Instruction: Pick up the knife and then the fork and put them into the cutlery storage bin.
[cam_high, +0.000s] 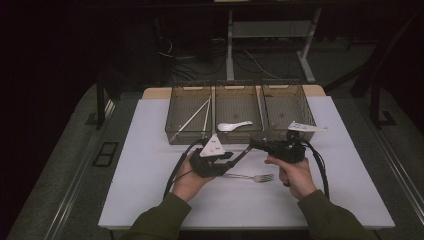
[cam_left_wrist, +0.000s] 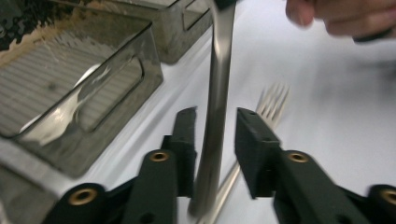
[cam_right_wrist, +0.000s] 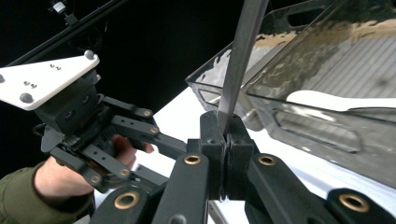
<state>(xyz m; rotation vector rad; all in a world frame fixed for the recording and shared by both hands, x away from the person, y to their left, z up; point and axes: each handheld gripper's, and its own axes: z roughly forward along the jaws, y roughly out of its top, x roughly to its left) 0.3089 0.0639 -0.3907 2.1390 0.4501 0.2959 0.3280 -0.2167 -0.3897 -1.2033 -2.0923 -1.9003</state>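
Right gripper view: my right gripper (cam_right_wrist: 227, 135) has its fingers pinching one end of a flat steel utensil (cam_right_wrist: 240, 56); the left gripper (cam_left_wrist: 215, 140) has its fingers spread around the shaft, not pressing. It hangs above the tabletop's (cam_high: 150, 150) middle, near the trays (cam_high: 238, 107), long axis running between the grippers. I judge it stiff, light and slippery; best gripped across the flat faces.

A bench (cam_high: 150, 165) with a white top (cam_high: 350, 190) carries three clear, smoke-tinted bins (cam_high: 239, 111) set side by side in a row along its far edge, their walls touching or nearly so. Nearer the person, a metal fork (cam_high: 252, 177) lies flat on the white surface, its tines pointing right.
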